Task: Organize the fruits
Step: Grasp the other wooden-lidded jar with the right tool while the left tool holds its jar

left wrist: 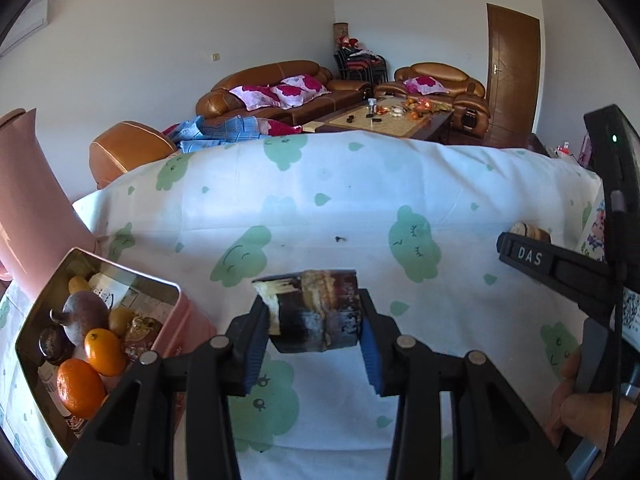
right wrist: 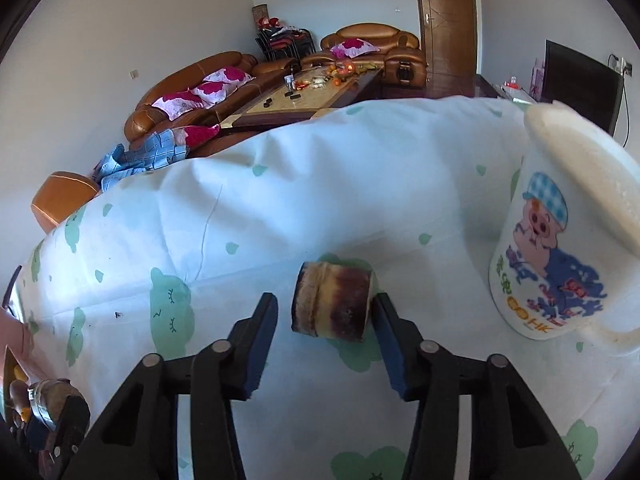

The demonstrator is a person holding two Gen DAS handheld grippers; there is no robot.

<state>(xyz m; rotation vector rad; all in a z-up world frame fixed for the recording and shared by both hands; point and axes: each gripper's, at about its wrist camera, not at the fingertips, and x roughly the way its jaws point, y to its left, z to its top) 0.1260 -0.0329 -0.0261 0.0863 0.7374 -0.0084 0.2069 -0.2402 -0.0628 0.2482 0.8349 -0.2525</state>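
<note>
Left wrist view: the left gripper pinches a dark sugarcane piece across its 2 cut ends, lifted above the cloth. At 9 o'clock sits the pink tin, already holding oranges and other fruit. The right gripper's body shows at 3 o'clock, its tips out of sight here.

Right wrist view: the right gripper is spread around a second cane piece lying on the cloth; the right pad touches its end, the left stands apart. A white mug stands at 2 o'clock.

Judging by looks, the cane is stiff, woody and fairly light, with a waxy rind that could slip. The flat ends look the surer hold.
</note>
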